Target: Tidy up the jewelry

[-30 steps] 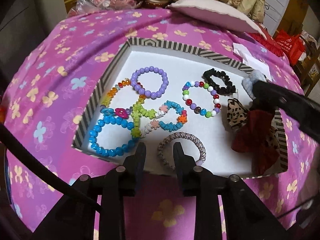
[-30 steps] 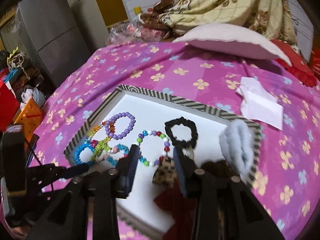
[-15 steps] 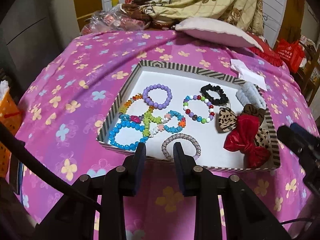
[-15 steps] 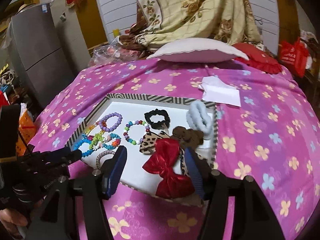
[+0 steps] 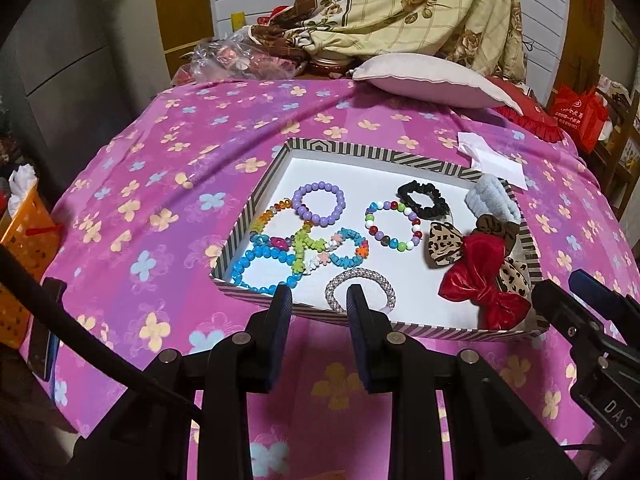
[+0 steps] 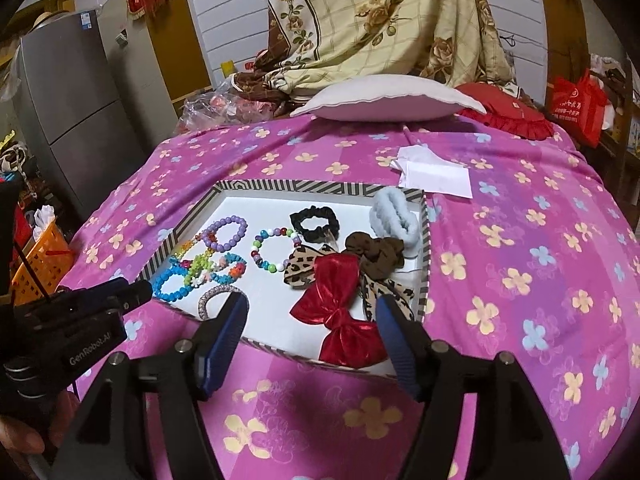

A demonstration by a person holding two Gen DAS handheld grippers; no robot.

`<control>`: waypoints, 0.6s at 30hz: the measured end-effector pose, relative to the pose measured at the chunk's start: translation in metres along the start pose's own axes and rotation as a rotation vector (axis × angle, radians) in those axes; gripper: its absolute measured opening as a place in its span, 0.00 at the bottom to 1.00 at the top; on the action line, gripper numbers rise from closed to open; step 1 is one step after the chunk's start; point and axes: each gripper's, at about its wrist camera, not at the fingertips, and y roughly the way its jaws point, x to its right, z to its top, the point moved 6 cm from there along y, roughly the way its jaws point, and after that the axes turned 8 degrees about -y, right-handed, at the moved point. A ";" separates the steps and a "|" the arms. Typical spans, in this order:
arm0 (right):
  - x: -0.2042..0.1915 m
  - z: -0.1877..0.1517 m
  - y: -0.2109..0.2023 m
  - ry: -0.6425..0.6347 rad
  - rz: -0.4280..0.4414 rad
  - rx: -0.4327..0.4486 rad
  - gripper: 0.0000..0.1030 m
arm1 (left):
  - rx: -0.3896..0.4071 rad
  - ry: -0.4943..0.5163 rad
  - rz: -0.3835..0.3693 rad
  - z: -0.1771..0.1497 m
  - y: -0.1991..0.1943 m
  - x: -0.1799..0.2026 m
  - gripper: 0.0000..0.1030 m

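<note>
A striped-rim box lid (image 5: 372,155) (image 6: 296,186) with a white floor lies on the pink flowered bedspread. It holds several bead bracelets, among them a purple one (image 5: 319,204) (image 6: 225,233), a blue one (image 5: 260,266) and a silver one (image 5: 360,286) (image 6: 218,296). At its right lie a black scrunchie (image 5: 422,199), a grey scrunchie (image 5: 492,196) (image 6: 394,216), a leopard bow (image 5: 444,244) and a red bow (image 5: 482,282) (image 6: 338,306). My left gripper (image 5: 318,300) is open and empty just before the near rim. My right gripper (image 6: 312,312) is open wide and empty, over the near rim.
A pale pillow (image 5: 432,80) (image 6: 384,98) lies at the far side of the bed. A white paper (image 5: 492,160) (image 6: 434,172) lies beyond the lid. An orange basket (image 5: 24,240) stands at the left, red bags (image 5: 580,114) at the right, a grey fridge (image 6: 76,120) beyond the bed.
Both grippers have drawn back and up from the lid. The right gripper has opened wider and left the bows and scrunchies lying in the lid's right end.
</note>
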 end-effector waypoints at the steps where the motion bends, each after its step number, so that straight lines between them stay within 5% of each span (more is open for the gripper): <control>1: 0.000 0.001 -0.001 -0.001 -0.001 0.001 0.68 | 0.001 -0.001 0.001 0.000 0.000 0.000 0.30; 18: -0.009 -0.002 -0.003 -0.016 0.007 -0.010 0.71 | 0.029 0.008 0.013 -0.003 -0.012 0.000 0.31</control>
